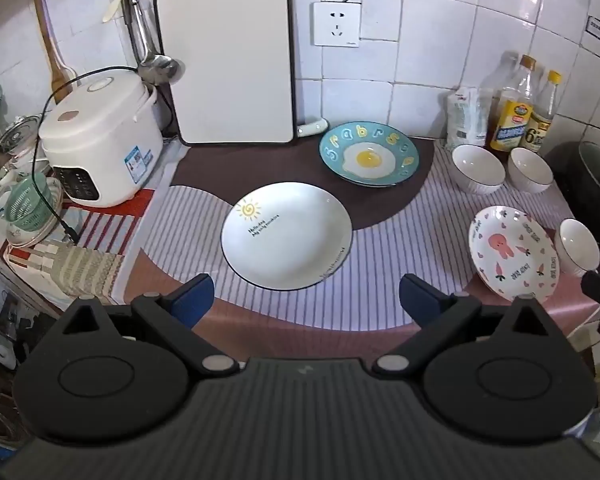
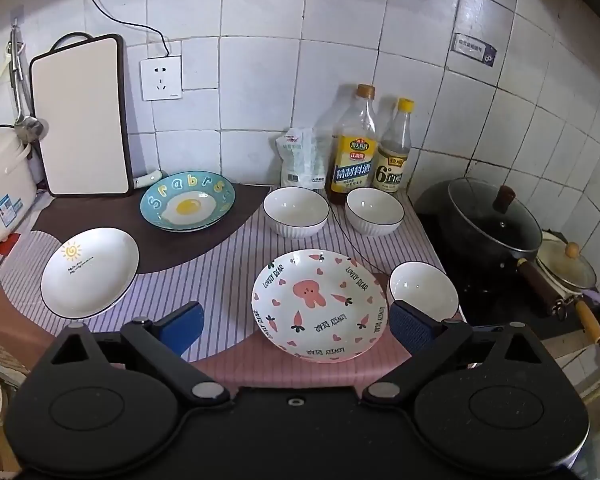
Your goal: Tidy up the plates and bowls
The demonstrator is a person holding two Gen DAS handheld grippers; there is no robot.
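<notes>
White tiled wall [image 2: 260, 80], wall socket [image 2: 161, 78], striped counter mat [image 2: 220, 280].

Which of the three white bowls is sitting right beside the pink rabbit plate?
The lone bowl at the plate's right edge; the other two stand back by the bottles.

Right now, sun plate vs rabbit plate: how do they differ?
The sun plate is nearly plain white, with one small yellow sun and a line of text; the rabbit plate is covered in pink hearts, carrots and lettering around a pink rabbit. The sun plate sits alone to the left of the rabbit plate, which sits beside a small white bowl. Both are round, shallow, empty and upright on the striped cloth.
</notes>
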